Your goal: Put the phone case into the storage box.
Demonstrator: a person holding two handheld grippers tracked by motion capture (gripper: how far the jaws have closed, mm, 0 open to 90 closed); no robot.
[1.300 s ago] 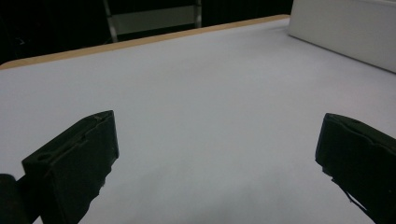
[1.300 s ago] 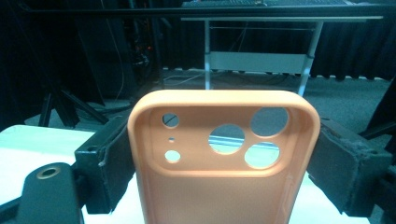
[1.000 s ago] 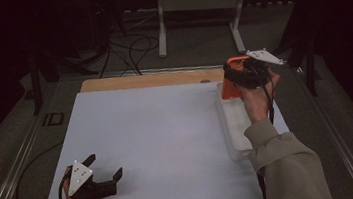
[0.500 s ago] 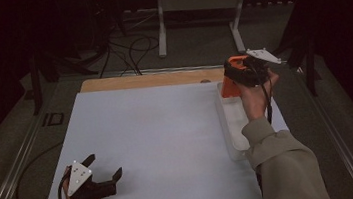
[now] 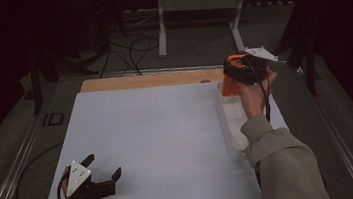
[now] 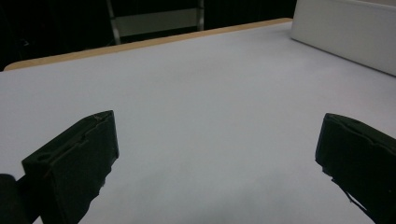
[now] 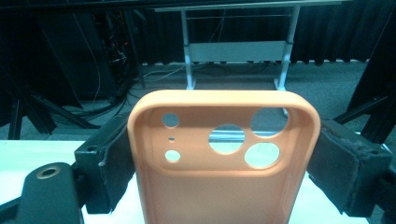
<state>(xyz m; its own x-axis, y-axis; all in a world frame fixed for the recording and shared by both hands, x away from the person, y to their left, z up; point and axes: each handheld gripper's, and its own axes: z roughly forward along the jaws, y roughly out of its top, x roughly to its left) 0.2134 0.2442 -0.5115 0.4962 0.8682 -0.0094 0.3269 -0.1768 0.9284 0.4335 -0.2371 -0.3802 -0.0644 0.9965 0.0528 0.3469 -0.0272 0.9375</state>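
The right gripper is clamped on the orange phone case, held up over the far right of the table; clamped only by its edges, it could flex and slip out. The right gripper view shows the case's camera cutouts; the high view shows the left gripper, jaws apart, resting near left.

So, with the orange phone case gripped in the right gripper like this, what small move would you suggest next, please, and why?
Probably bring the right gripper toward the middle of the white table. Its jaws are shut on the sides of the orange phone case, held above the clear tray at the table's far right, while the left gripper waits open near the front edge with nothing between its jaws.
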